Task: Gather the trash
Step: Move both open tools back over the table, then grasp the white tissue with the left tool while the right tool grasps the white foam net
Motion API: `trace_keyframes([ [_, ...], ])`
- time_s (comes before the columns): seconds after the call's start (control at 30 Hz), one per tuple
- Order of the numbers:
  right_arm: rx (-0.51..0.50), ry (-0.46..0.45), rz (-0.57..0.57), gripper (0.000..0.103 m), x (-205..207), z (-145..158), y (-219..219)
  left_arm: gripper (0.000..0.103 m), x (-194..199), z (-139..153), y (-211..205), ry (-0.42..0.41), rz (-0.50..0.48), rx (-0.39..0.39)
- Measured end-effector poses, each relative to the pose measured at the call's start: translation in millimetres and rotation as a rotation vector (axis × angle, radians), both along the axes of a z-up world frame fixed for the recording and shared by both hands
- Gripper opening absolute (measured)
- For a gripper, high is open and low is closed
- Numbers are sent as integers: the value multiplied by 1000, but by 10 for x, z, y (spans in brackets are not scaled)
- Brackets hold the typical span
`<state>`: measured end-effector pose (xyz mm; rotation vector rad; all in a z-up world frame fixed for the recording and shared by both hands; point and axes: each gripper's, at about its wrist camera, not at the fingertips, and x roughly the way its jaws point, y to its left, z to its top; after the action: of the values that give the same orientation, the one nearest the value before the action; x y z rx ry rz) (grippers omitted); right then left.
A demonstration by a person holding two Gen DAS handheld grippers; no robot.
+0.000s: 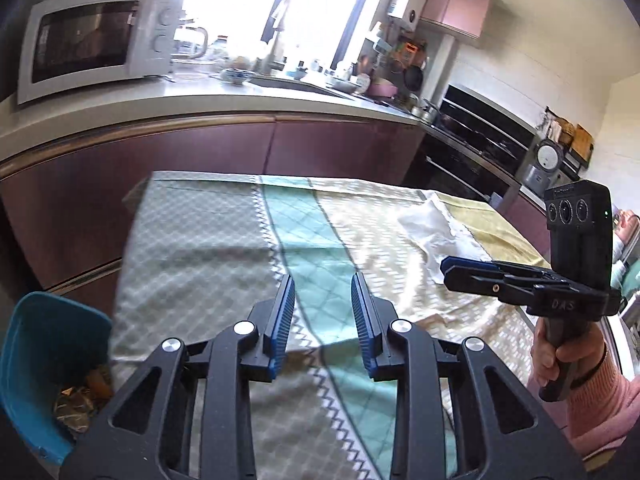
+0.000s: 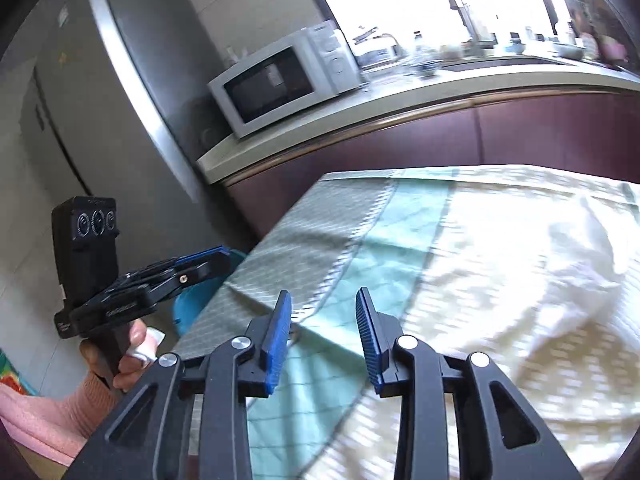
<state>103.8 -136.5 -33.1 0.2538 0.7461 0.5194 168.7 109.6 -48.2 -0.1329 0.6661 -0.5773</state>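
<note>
Blown-out window backlight, motion blur, fisheye bending, dark corners

Cloth-covered table, crumpled white tissue

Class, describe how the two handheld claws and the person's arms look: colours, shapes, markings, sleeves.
Both the left claw and the right claw have black angular frames, silver pivot bolts and ribbed blue pads. Each carries a black box with three round lenses above a handle. The arms wear pink knitted sleeves.
</note>
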Motion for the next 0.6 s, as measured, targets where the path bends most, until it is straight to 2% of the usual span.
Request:
trace_keyframes([
  [0.13,-24,22,-182,36,-56,-100,-643,32,97,-39,-676,25,-112,8],
  [0.2,-40,24,-257,48,-71,-141,-950,35,184,-55,-1057,29,-157,27],
  [0.27,-60,30,-324,49,-55,-198,-1191,39,251,-68,-1387,33,-187,50],
  [0.4,-71,55,-404,53,41,-307,-1635,41,460,-143,-1967,54,-236,84],
  [0.53,-69,93,-444,54,270,-527,-1744,45,684,-305,-2457,87,-248,156],
  [0.6,-59,110,-451,56,378,-597,-1790,50,791,-408,-2684,104,-259,200],
])
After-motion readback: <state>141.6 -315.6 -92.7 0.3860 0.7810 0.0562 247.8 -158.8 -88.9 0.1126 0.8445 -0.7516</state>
